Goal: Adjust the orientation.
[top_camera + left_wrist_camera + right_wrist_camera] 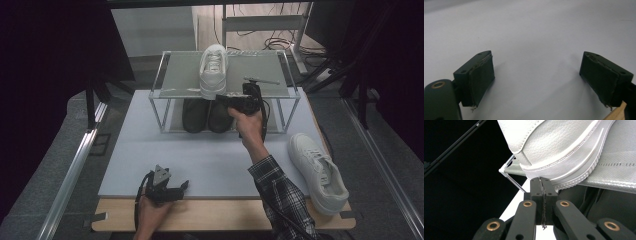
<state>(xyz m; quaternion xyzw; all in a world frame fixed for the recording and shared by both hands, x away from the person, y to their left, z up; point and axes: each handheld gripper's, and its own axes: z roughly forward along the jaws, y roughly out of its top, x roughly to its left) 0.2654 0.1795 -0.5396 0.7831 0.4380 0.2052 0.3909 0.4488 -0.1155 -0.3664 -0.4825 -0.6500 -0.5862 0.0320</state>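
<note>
A white sneaker point(214, 67) stands on the top shelf of a clear-framed shoe rack point(180, 70), heel toward me. My right gripper point(220, 98) points left at that heel. In the right gripper view its jaws are pressed together with nothing between them, and the right gripper point(540, 179) has its tips against the sneaker's point(559, 142) heel sole. My left gripper point(184, 185) rests low at the mat's near edge. In the left gripper view the left gripper point(536, 80) stands wide open over the bare grey mat point(534, 32).
A pair of dark shoes point(207, 116) sits on the rack's lower level. A second white sneaker point(317, 170) lies on the mat's right edge. The grey mat point(200, 155) lies on a wooden table point(220, 215). Metal rails and cables run along the sides and back.
</note>
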